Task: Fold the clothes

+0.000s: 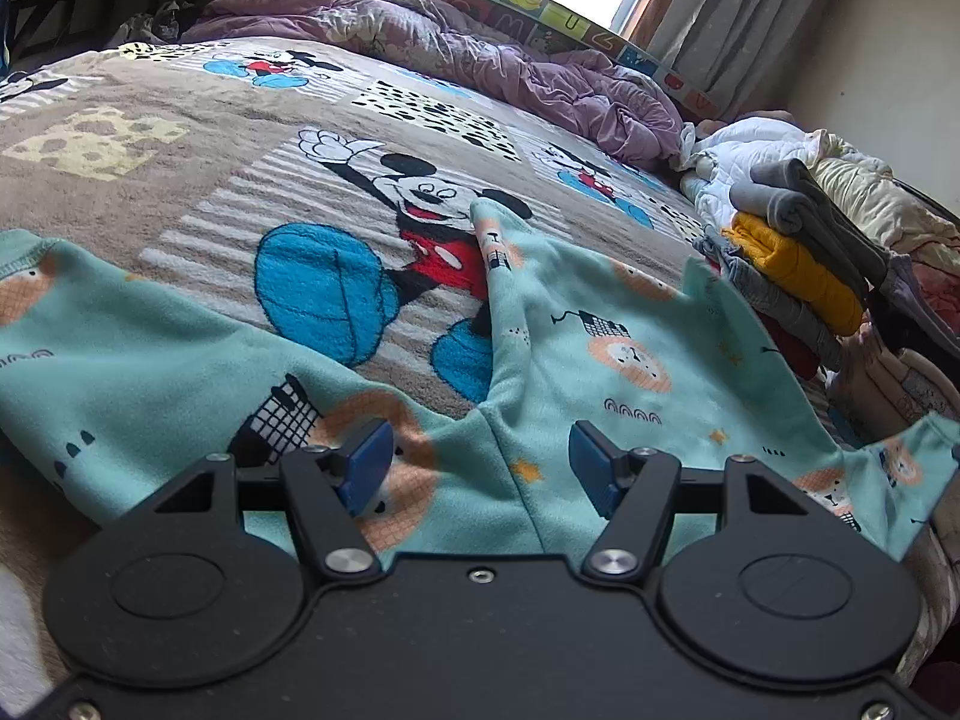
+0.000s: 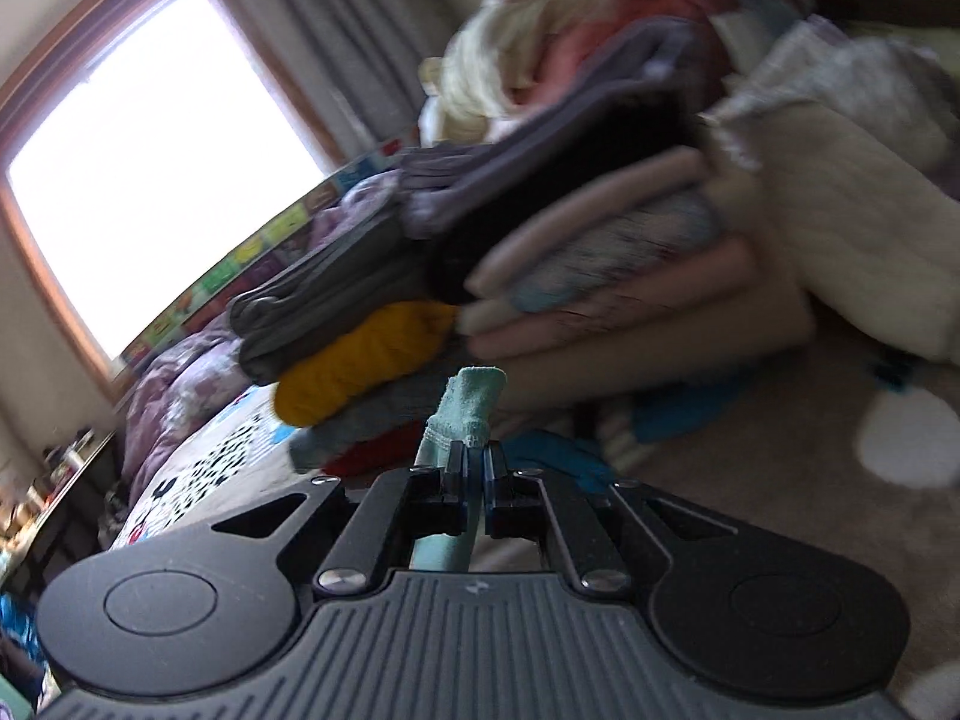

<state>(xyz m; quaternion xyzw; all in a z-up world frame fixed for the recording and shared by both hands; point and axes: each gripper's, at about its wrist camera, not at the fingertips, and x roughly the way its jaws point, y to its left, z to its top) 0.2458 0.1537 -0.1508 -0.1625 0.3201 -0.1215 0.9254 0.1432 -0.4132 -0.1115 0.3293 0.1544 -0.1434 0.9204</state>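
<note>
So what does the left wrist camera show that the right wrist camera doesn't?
Only the left wrist view shows the teal printed garment spread out on the cartoon-mouse blanket, and the left gripper open above it.

Only the right wrist view shows the right gripper shut on a teal edge of that garment, plus the bright window.

Both show the stack of folded clothes with its yellow piece, the purple duvet and the curtain.

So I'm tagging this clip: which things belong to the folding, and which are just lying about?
In use: teal printed garment; right gripper, jaws shut on its edge; left gripper, jaws open.
Lying about: purple quilt; stack of folded clothes; cartoon-mouse blanket.
</note>
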